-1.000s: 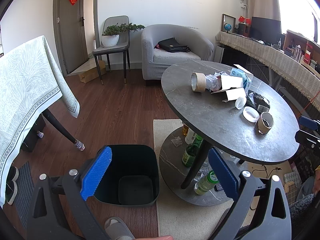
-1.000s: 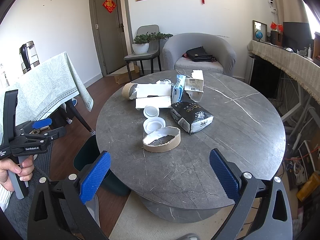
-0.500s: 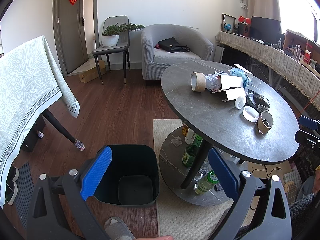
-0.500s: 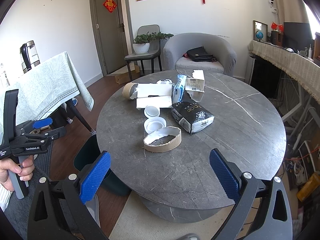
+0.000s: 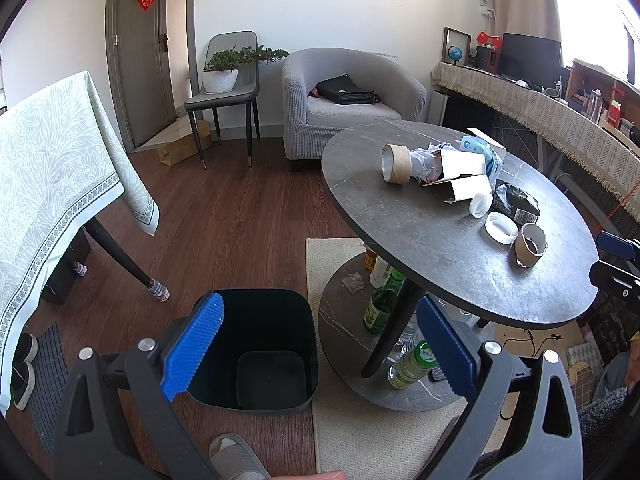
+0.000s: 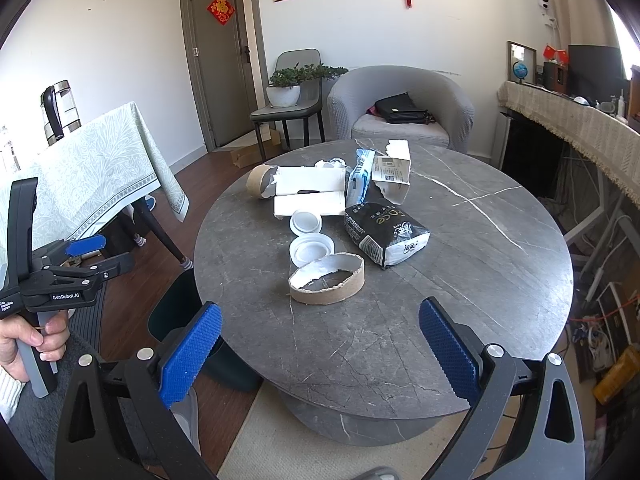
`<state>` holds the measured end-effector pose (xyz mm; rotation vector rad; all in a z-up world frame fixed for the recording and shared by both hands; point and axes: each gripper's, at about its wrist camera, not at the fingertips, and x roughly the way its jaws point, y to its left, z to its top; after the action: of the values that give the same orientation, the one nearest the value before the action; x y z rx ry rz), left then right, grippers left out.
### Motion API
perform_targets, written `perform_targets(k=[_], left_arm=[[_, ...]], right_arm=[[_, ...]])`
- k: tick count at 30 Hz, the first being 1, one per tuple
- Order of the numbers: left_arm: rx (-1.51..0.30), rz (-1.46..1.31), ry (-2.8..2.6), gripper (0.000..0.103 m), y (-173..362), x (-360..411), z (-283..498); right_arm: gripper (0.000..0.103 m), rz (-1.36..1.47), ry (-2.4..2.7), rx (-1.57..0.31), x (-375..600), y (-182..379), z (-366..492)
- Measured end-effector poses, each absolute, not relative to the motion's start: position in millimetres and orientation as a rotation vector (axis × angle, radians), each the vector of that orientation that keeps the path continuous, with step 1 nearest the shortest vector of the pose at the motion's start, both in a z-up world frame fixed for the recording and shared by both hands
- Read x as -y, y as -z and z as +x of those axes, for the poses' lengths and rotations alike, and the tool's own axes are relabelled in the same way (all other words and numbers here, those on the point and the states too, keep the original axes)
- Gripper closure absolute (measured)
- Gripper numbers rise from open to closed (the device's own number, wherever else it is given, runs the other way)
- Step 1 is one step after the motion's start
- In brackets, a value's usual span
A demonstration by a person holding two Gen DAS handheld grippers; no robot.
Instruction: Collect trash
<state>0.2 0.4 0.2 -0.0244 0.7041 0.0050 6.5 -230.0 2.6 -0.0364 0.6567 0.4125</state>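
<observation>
Risk: both grippers, left gripper and right gripper, gape empty; torn cardboard ring just ahead of right may crush or slide off worktop beside bin.

Trash pile on round table, bin on floor left of table

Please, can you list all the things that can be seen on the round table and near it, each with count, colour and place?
round table: 1, dark grey, centre
cardboard ring: 1, brown, nearest on the table
cardboard tube: 1, brown, far left of the pile
lids: 2, white, behind the ring
black bag: 1, right of the lids
white boxes: 2, behind the lids
trash bin: 1, dark, on the floor beside the table
bottles: several, mostly green, lower shelf
left gripper: open, above the bin
right gripper: open, over the table's near edge
</observation>
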Motion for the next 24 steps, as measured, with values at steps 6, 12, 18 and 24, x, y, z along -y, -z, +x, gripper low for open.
perform_targets(k=[6,12,18,24], left_arm=[[-0.704,-0.025,-0.005,0.004,-0.3,-0.4,0.2],[-0.703,-0.025,-0.005,0.004,2.2,2.5,-1.5],[-0.704,-0.027,-0.007,0.004,1.5,3.1,-3.0],[-0.706,-0.027,-0.006,0.004,1.7,3.7,-3.6]], right_arm=[[0.003,-0.036,-0.413,-0.657,230.3,-2.6,6.6],[0.003,-0.036,-0.413,-0.657,230.4,-2.7,6.7],[0.003,-0.036,-0.413,-0.657,230.3,-2.8,6.6],[0.003,-0.035,-0.410,-0.659,230.4,-2.2,7.0]])
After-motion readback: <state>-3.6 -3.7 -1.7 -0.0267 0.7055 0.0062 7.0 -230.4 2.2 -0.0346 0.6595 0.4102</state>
